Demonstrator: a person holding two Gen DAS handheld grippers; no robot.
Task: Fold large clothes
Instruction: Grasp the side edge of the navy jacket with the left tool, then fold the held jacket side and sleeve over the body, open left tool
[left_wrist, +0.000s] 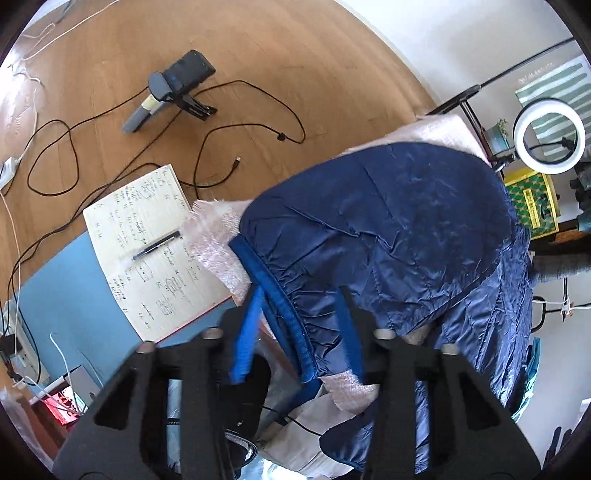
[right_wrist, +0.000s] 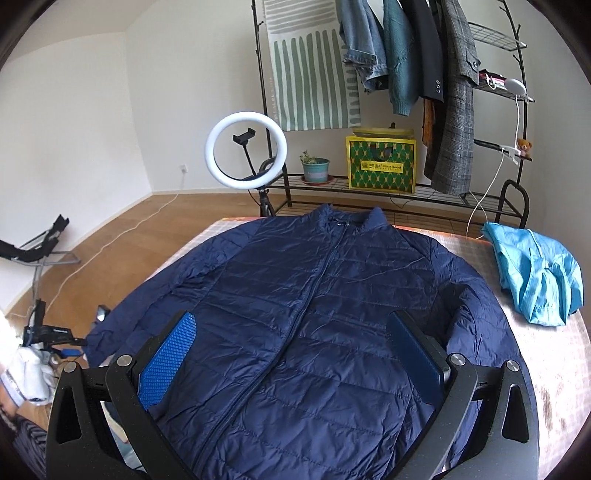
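A navy quilted jacket (right_wrist: 332, 295) lies front up, zipped, on a table covered with a pinkish cloth (right_wrist: 546, 350). One sleeve (left_wrist: 388, 221) hangs over the table's edge. Its gathered cuff (left_wrist: 288, 314) with blue trim sits between the blue pads of my left gripper (left_wrist: 299, 328). A gap shows between the left pad and the cuff, so the jaws stand open around it. My right gripper (right_wrist: 291, 350) hovers open above the jacket's lower front, its fingers either side of the zip, with nothing held.
A light blue garment (right_wrist: 535, 273) lies crumpled at the table's right. Behind the table stand a ring light (right_wrist: 245, 146) and a clothes rack (right_wrist: 406, 74). On the floor to the left are a notebook with a pen (left_wrist: 147, 240), black cables (left_wrist: 221, 140) and a dark device (left_wrist: 173, 88).
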